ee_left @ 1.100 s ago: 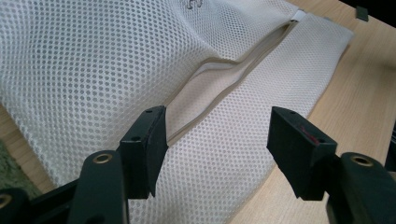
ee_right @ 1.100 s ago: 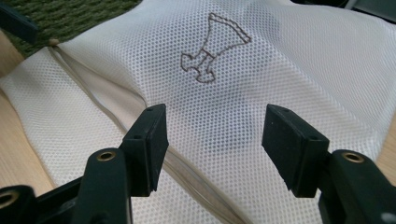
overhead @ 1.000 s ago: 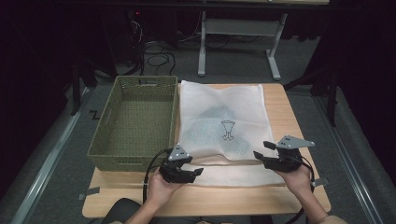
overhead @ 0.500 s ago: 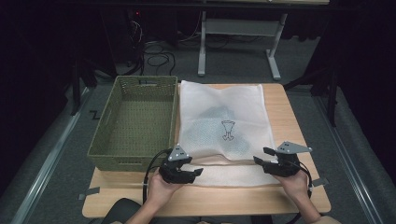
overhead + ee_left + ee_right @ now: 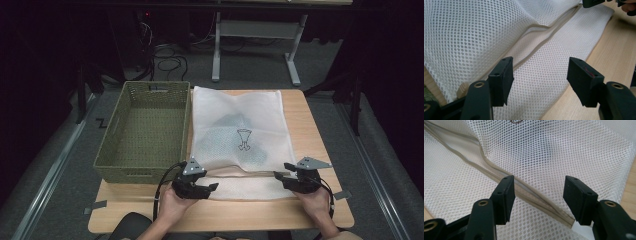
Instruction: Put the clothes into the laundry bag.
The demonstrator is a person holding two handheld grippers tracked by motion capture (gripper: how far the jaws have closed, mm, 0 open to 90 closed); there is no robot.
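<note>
Wooden table, grey carpeted floor

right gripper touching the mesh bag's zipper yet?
Cannot tell. In the right gripper view the right gripper has open jaws either side of the zipper on the mesh bag, but neither that view nor the high view shows contact or a gap plainly.
</note>
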